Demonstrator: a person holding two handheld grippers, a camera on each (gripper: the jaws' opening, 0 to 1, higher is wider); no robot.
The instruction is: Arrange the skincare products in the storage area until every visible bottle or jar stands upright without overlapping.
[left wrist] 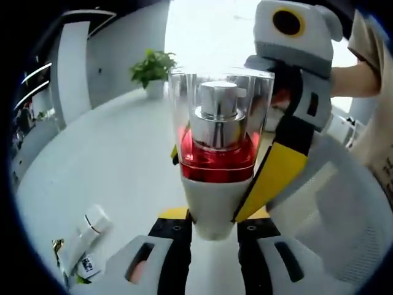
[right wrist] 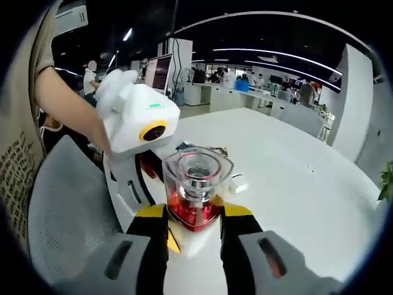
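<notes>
Left gripper view: a perfume-style pump bottle (left wrist: 218,147) is held in mid-air above the white tabletop (left wrist: 116,160), between both tools. The left gripper (left wrist: 214,228) has its jaws drawn in close on the bottle's white tapered base. The right gripper (left wrist: 276,166) reaches in from the right, one yellow-tipped jaw lying against the bottle's side. In the right gripper view the right gripper (right wrist: 195,228) has its jaws narrowed on either side of the same bottle (right wrist: 195,184), and the left gripper (right wrist: 138,132) stands just behind it.

Construction: clear hard cap, probably acrylic or glass, over a bright metal pump collar; a red band below; a smooth white base tapering to a narrow foot.

Handling assessment: likely rigid, fairly heavy for its size, slippery and breakable. The clear cap may pull off, so the base is the safer hold. The narrow foot suggests it tips easily when set down.

Other items: white tubes (left wrist: 83,243) lie flat on the tabletop, well apart from the bottle. A potted plant (left wrist: 152,69) stands at the far edge.
</notes>
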